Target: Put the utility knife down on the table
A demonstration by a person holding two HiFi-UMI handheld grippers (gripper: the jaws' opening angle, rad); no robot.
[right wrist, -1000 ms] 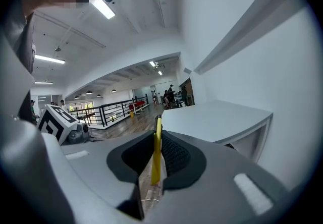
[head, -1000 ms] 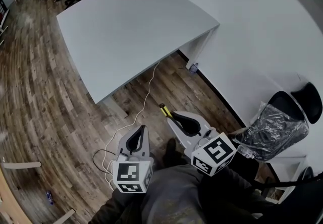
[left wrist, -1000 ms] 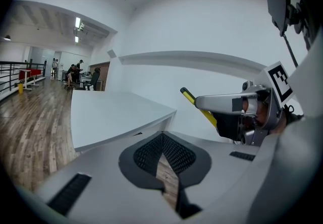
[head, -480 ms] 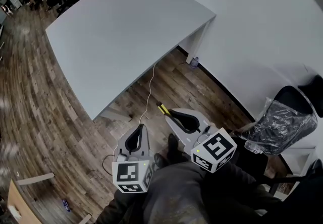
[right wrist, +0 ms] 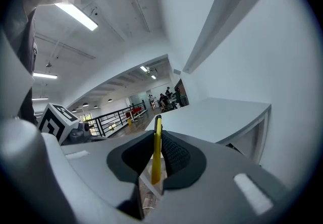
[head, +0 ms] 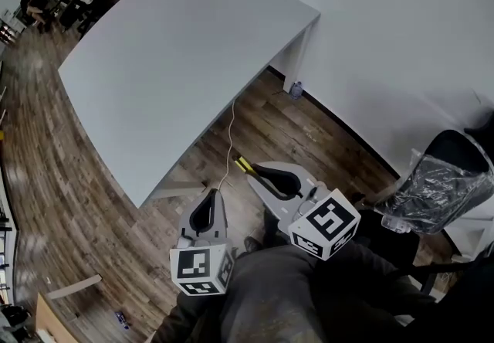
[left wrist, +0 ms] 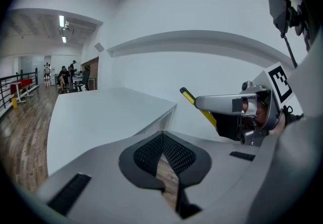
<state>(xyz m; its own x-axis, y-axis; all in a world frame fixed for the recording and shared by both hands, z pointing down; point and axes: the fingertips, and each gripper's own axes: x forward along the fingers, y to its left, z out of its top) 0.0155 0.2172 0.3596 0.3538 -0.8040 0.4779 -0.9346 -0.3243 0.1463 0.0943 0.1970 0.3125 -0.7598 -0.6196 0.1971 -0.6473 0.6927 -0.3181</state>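
A white surface (head: 177,63) stands beside the white wall (head: 401,40) on a dark wood-plank floor (head: 46,179). A pale cable (head: 230,137) trails from its near edge down to the floor, and a small bottle (head: 296,88) sits by its leg at the wall. Overhead, strip lights (right wrist: 75,15) glow.

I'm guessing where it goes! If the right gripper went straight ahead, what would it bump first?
Probably the white table: the right gripper, shut on the utility knife, points toward its near edge. Depth is unclear, so it might slip past.
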